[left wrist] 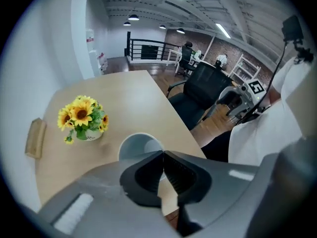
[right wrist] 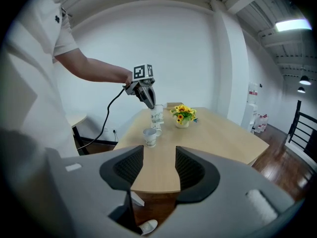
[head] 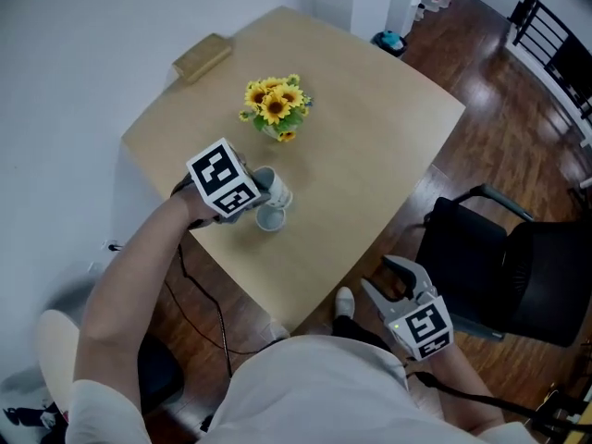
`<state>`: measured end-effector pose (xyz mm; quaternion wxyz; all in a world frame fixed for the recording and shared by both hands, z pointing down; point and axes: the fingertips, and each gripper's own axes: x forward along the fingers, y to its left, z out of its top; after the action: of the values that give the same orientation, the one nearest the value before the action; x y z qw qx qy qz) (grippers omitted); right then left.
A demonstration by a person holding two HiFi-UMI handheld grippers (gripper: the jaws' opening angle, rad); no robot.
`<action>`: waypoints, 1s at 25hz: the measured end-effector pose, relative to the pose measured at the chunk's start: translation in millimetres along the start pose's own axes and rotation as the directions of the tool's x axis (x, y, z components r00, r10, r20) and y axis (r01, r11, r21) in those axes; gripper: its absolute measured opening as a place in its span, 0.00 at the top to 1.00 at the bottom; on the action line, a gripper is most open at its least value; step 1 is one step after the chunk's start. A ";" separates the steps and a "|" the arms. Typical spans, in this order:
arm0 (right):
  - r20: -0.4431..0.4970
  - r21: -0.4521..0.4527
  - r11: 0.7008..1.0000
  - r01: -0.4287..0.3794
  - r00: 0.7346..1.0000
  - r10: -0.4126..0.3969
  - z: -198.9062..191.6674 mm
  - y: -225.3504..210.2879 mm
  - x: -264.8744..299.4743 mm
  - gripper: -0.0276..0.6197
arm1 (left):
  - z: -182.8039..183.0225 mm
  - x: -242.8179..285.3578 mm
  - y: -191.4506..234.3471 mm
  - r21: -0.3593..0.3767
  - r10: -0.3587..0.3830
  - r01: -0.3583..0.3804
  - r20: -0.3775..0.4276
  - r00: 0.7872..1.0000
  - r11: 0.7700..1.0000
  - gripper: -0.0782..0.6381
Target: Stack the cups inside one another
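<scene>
Left hand-held gripper (head: 262, 187): jaws closed on the rim wall of the lifted cup (head: 277, 192). Its own view looks straight into the cup's mouth, with one pad inside and one outside. The right gripper view shows this cup (right wrist: 156, 114) hanging clear of the table (head: 370, 155), mouth up, axis close to vertical with a slight tilt.

The standing cup (head: 269, 218) is upright on the table, mouth up, almost directly under the lifted one. It's offset a little toward the near table edge, with a gap between the two (right wrist: 150, 136).

What matters for nesting is that the axes are roughly parallel but not yet coaxial. My read: shift the lifted cup slightly toward the near edge, square it up, then bring it straight down.

The flowers (head: 275, 104) sit further back, clear of the path.

Right hand-held gripper (head: 377, 274): jaws apart, nothing between them. It's off the near table corner, well away from both cups. The left one is the nearer by far.
</scene>
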<state>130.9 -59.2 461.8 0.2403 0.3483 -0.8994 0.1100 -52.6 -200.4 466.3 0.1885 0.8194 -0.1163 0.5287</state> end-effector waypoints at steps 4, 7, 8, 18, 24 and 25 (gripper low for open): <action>0.017 -0.014 1.000 0.018 1.000 -0.018 13.8 21.5 6.4 0.63 | -23.9 -11.0 -8.4 0.126 0.093 -0.086 -0.050 0.994 0.988 0.87; 0.027 -0.007 0.999 0.035 0.999 -0.035 19.2 38.1 7.6 0.63 | -37.0 -5.8 -13.2 0.208 0.133 -0.116 -0.073 0.988 0.971 0.87; 0.028 -0.003 0.999 0.042 0.999 -0.042 19.4 43.1 7.1 0.63 | -39.4 -2.0 -15.4 0.233 0.140 -0.119 -0.075 0.987 0.965 0.87; 0.020 0.056 0.991 0.120 0.992 -0.122 8.5 68.3 -10.8 0.63 | -69.9 46.9 -16.7 0.418 0.230 -0.132 -0.195 0.953 0.899 0.87; 0.015 0.087 0.983 0.161 0.987 -0.163 -0.9 68.6 -23.0 0.63 | -74.3 66.9 -9.2 0.444 0.245 -0.132 -0.206 0.948 0.886 0.86; 0.014 0.091 0.982 0.164 0.986 -0.166 -2.2 68.6 -23.3 0.63 | -75.2 69.7 -7.3 0.447 0.246 -0.132 -0.207 0.947 0.885 0.86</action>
<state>100.1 5.2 449.7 0.2233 0.4333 -0.8640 0.1260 -82.8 -160.7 556.2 -0.0348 0.7493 -0.0520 0.6592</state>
